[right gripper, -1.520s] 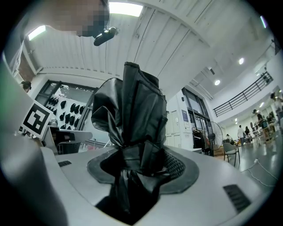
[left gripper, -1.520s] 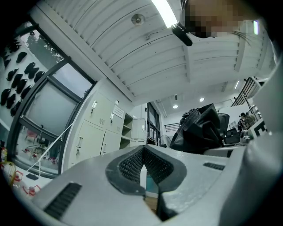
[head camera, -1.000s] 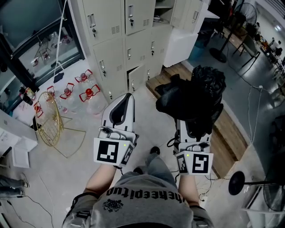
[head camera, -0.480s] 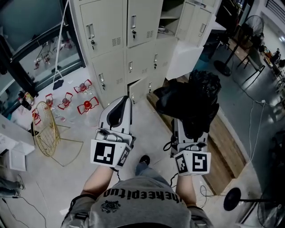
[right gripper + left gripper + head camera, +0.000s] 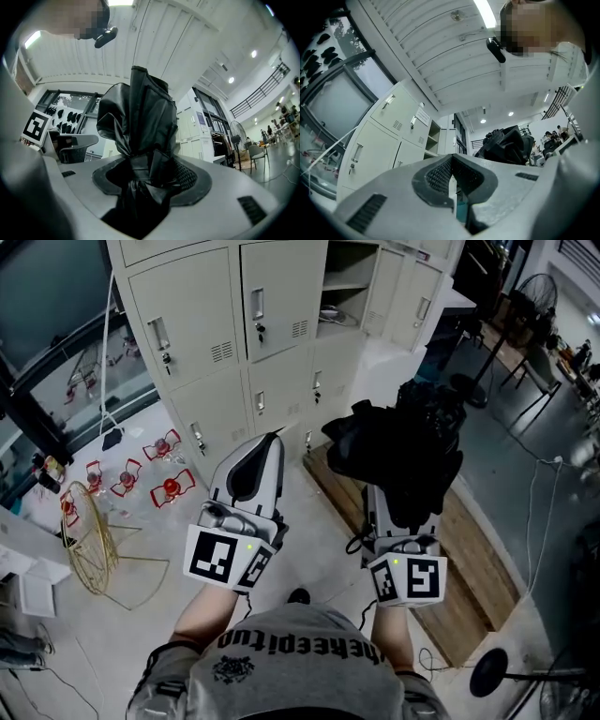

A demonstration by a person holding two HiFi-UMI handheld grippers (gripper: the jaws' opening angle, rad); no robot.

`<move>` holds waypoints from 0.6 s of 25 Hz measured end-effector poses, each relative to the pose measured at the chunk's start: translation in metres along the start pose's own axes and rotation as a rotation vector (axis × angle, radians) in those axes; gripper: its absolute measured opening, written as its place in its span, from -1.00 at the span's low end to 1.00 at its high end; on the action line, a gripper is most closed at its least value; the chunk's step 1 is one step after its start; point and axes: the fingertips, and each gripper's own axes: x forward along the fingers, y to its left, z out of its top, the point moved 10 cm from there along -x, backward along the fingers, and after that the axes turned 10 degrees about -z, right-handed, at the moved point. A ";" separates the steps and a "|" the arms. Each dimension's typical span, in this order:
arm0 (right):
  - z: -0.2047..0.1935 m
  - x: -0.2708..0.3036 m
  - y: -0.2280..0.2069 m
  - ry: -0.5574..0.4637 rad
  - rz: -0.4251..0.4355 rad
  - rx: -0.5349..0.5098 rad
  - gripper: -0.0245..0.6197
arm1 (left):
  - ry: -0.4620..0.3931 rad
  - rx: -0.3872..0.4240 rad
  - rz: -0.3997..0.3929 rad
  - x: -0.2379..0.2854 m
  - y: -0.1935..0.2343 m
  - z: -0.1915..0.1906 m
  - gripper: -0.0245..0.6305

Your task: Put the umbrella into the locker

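Open locker (image 5: 349, 266) nearer; right gripper (image 5: 147, 164) jaws grip umbrella (image 5: 140, 117); left gripper (image 5: 270, 442) jaws closed, empty

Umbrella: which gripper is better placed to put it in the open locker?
Right. The right gripper is shut on the umbrella, with the open locker compartment ahead of it. The left gripper is shut, holding nothing.

The head view looks steeply down onto the floor (image 5: 323, 549). Each gripper view sits close behind its own jaws, tilted up toward the ceiling (image 5: 440, 47). Head and left gripper views share the lockers (image 5: 272, 324); all three share the umbrella (image 5: 403, 456).
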 end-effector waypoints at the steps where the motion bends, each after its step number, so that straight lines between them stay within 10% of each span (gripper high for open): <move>1: -0.002 0.007 -0.006 -0.001 -0.005 0.002 -0.17 | 0.004 0.007 -0.002 0.010 0.001 -0.004 -0.91; 15: -0.031 0.064 -0.053 0.034 -0.060 0.042 -0.17 | 0.084 0.085 0.029 0.085 0.024 -0.051 -0.91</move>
